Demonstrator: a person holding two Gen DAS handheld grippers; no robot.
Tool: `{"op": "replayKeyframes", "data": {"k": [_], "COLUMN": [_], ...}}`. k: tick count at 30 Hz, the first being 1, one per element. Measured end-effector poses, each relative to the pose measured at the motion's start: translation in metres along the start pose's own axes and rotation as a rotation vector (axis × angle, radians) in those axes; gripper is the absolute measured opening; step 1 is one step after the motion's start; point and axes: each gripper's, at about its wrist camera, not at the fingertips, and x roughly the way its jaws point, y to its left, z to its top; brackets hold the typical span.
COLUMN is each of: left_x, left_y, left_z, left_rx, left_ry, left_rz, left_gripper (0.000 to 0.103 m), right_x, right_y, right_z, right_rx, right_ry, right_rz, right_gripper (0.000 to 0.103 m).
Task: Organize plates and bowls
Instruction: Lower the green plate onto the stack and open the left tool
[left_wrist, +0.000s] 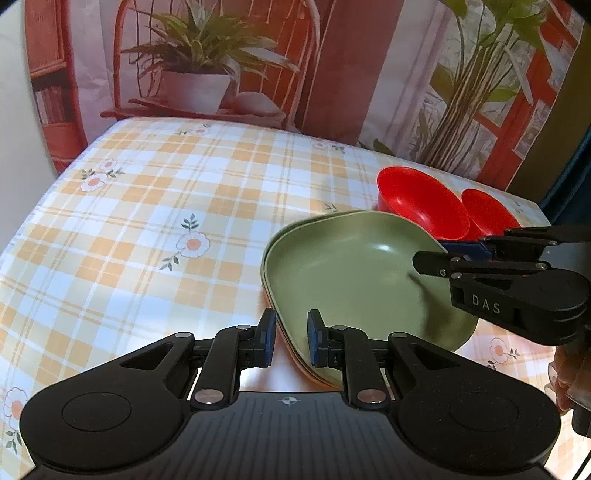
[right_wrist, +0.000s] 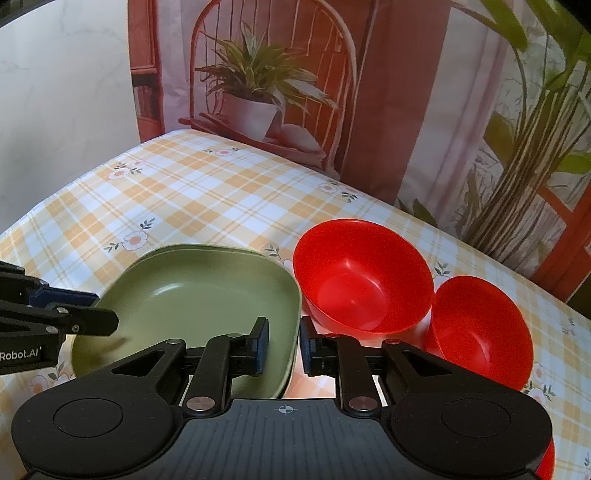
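Left wrist view shows the left gripper (left_wrist: 291, 341) with its jaws closed on the near rim of the green plate (left_wrist: 354, 266), which tops a stack with an orange edge beneath, on the checked tablecloth (left_wrist: 147, 206). Across the plate, the right gripper (right_wrist: 282, 345) straddles the opposite rim, almost closed; whether its pads press I cannot tell. Two red bowls (right_wrist: 362, 284) sit just beside the plate. The plates look stiff, smooth and probably slippery, so opposite rims seem the best hold. Both grippers slope downward.
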Motion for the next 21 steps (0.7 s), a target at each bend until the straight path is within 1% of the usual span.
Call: {"op": "replayKeyframes", "data": {"k": [6, 14, 17, 18, 21], "left_x": [-0.002, -0.005, -0.005, -0.005, -0.004], "left_y": [0.000, -0.002, -0.003, -0.003, -0.003], "left_z": [0.001, 0.000, 0.000, 0.000, -0.001], "left_rx": [0.005, 0.002, 0.001, 0.000, -0.003], "left_ry": [-0.006, -0.012, -0.010, -0.009, -0.007], "left_rz": [0.005, 0.004, 0.006, 0.006, 0.006], "left_gripper": [0.020, 0.020, 0.020, 0.020, 0.020], "right_x": [-0.007, -0.026, -0.031, -0.031, -0.029], "right_y": [0.000, 0.000, 0.002, 0.003, 0.005], "right_z": [-0.002, -0.013, -0.020, -0.022, -0.026], "right_rx": [0.000, 0.003, -0.002, -0.008, -0.010], "right_ry": [-0.007, -0.028, -0.030, -0.026, -0.025], "right_rz": [0.002, -0.001, -0.002, -0.003, -0.010], "right_gripper": [0.018, 0.019, 0.016, 0.012, 0.012]}}
